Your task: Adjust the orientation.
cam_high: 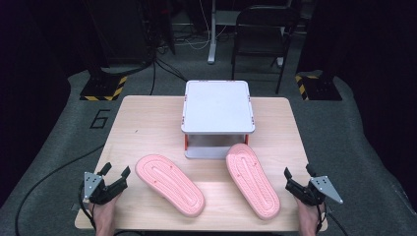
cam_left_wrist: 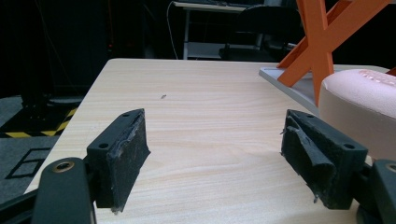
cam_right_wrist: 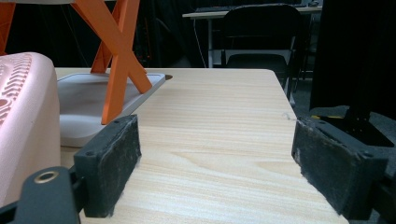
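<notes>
Wooden table (cam_high: pixel 147 123): grey rack (cam_high: pixel 217 105) behind two pink slippers (cam_high: pixel 169 183), nothing blocking.

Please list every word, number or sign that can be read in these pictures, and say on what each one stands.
"6": a dark outlined digit on the grey floor, left of the table; the same marking shows in the left gripper view.
Nothing else readable; the slippers carry only a ribbed pattern.

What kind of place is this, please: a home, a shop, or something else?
Probably a lab or recording studio, not a home. A light wooden table stands on grey carpet beside yellow-and-black striped stand bases, with loose black cables and a black folding chair behind it, all amid dark surroundings.
</notes>
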A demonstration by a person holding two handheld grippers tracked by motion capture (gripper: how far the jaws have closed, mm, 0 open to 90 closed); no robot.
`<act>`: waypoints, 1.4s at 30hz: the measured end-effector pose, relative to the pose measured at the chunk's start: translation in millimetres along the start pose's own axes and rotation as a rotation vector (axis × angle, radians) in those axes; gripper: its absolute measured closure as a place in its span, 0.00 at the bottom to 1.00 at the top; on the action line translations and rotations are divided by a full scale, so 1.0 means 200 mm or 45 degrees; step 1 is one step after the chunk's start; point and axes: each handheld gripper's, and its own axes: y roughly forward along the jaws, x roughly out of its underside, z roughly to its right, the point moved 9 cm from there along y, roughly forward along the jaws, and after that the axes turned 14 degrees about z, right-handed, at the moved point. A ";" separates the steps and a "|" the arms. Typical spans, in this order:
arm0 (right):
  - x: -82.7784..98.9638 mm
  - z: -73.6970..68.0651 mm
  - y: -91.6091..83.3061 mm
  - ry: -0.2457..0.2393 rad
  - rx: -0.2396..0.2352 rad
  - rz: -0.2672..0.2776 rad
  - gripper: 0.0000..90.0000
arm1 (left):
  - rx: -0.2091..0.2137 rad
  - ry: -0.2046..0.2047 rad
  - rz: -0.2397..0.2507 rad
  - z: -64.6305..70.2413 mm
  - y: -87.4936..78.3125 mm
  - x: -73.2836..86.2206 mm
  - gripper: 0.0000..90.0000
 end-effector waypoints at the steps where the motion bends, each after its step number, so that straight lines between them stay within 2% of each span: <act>1: 0.00 0.00 0.00 0.003 -0.003 -0.001 0.17 | 0.002 0.000 -0.005 0.00 0.00 0.00 0.25; 12: 0.00 -0.01 0.00 -0.006 -0.006 -0.008 0.17 | 0.005 -0.001 -0.011 0.00 0.00 0.00 0.24; 14: 0.00 -0.01 0.00 -0.002 -0.003 -0.009 0.17 | 0.011 0.004 -0.014 0.01 0.00 0.00 0.23; 15: 0.00 -0.01 0.00 0.002 -0.002 -0.006 0.17 | 0.017 0.023 -0.018 0.01 0.01 0.01 0.23; 18: 0.00 -0.01 0.00 0.006 -0.007 -0.007 0.17 | 0.011 0.024 -0.022 0.01 0.01 0.01 0.23; 21: 0.00 -0.01 0.00 -0.002 -0.007 -0.012 0.17 | 0.005 0.000 -0.017 0.00 0.01 0.01 0.23; 26: 0.01 -0.01 0.01 -0.001 -0.013 -0.024 0.17 | 0.009 0.011 -0.024 0.01 0.01 0.01 0.23; 28: 0.01 -0.01 0.01 -0.006 -0.014 -0.028 0.17 | 0.001 -0.009 -0.027 0.01 0.00 0.01 0.23; 29: 0.01 -0.01 0.01 -0.003 -0.010 -0.026 0.17 | 0.009 -0.039 -0.037 0.01 0.00 0.00 0.23; 32: 0.01 -0.01 0.01 0.006 -0.015 -0.033 0.17 | 0.027 -0.046 -0.019 0.03 -0.01 -0.05 0.23; 33: 0.01 -0.01 0.01 0.004 -0.012 -0.037 0.17 | 0.059 -0.058 0.024 0.07 -0.02 -0.10 0.23; 34: 0.01 -0.01 0.01 0.009 -0.013 -0.044 0.17 | 0.073 -0.054 0.044 0.09 -0.03 -0.13 0.23; 36: 0.01 -0.01 0.01 0.006 -0.014 -0.042 0.17 | 0.116 -0.060 0.051 0.14 -0.05 -0.17 0.23; 37: 0.01 -0.01 0.01 0.006 -0.014 -0.042 0.17 | 0.116 -0.060 0.051 0.14 -0.05 -0.17 0.23; 39: 0.01 -0.01 0.01 0.000 -0.011 -0.050 0.17 | 0.190 -0.012 0.027 0.22 -0.08 -0.22 0.23; 40: 0.01 -0.02 0.01 -0.003 -0.014 -0.047 0.17 | 0.190 -0.012 0.027 0.22 -0.08 -0.22 0.23; 42: 0.01 -0.02 0.01 -0.012 -0.024 -0.051 0.17 | 0.239 0.028 -0.010 0.28 -0.10 -0.22 0.23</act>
